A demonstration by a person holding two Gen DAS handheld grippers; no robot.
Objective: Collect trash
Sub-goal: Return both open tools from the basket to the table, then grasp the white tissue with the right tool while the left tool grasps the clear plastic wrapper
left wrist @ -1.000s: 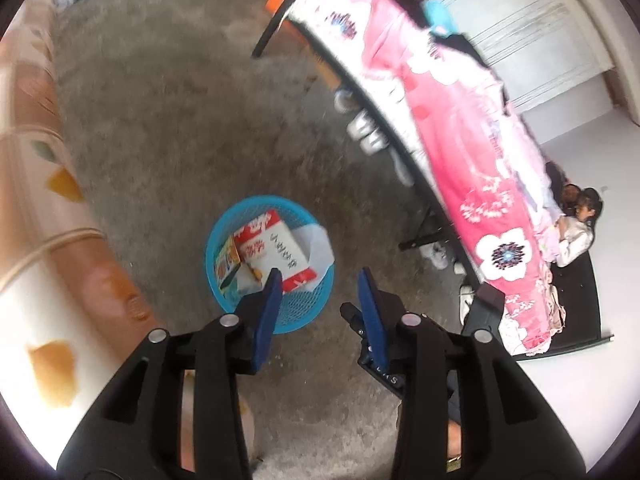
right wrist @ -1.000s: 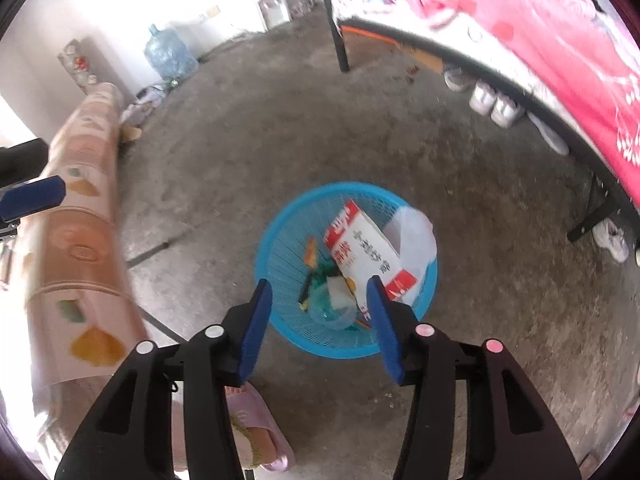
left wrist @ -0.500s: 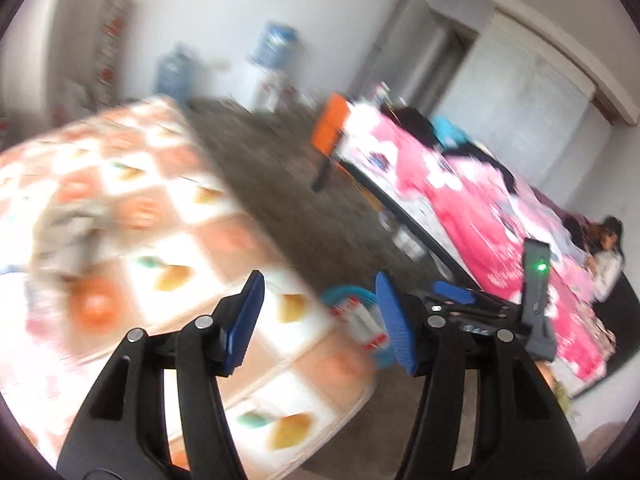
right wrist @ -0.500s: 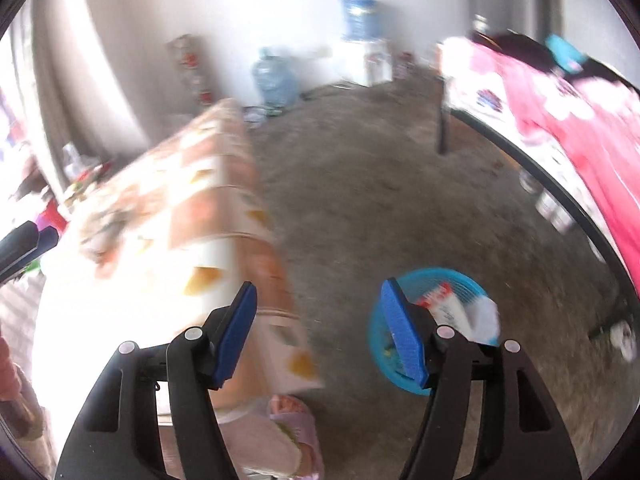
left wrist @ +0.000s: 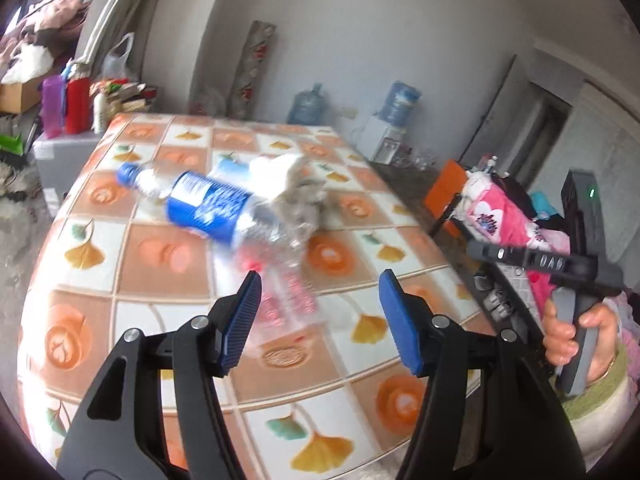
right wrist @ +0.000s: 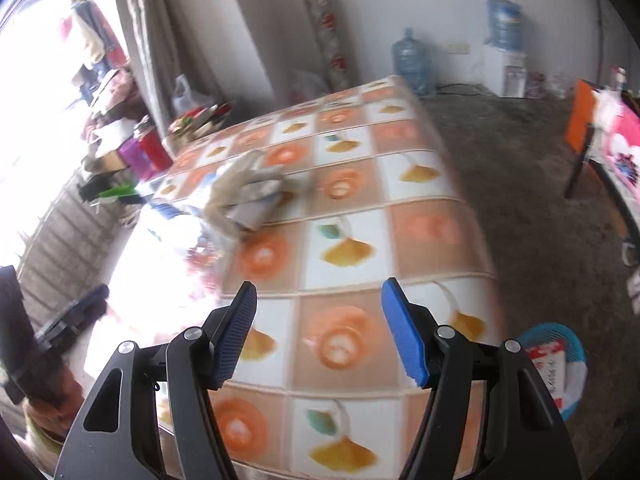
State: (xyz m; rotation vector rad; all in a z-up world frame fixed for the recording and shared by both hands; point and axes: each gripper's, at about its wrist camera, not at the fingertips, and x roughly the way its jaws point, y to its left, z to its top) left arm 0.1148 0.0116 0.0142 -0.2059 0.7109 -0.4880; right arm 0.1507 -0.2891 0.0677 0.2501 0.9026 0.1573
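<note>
In the left wrist view a crushed plastic bottle (left wrist: 224, 206) with a blue label lies on the table's orange-patterned cloth (left wrist: 132, 256), with crumpled white paper (left wrist: 280, 170) behind it and a clear red-printed wrapper (left wrist: 286, 300) in front. My left gripper (left wrist: 320, 320) is open and empty just short of the wrapper. In the right wrist view my right gripper (right wrist: 320, 330) is open and empty above the table's near edge; a crumpled grey-white trash pile (right wrist: 244, 196) lies beyond it. The blue trash basket (right wrist: 560, 364) stands on the floor at lower right.
A bed with pink bedding (left wrist: 504, 212) stands to the right. Water jugs (right wrist: 414, 62) and a dispenser (right wrist: 504, 68) stand by the far wall. Cluttered boxes and bottles (left wrist: 64, 104) sit left of the table. The other hand-held gripper (left wrist: 576, 264) shows at right.
Both grippers have swung up from the basket on the floor to the table top. Both stay open and have widened. The trash on the table has come into view.
</note>
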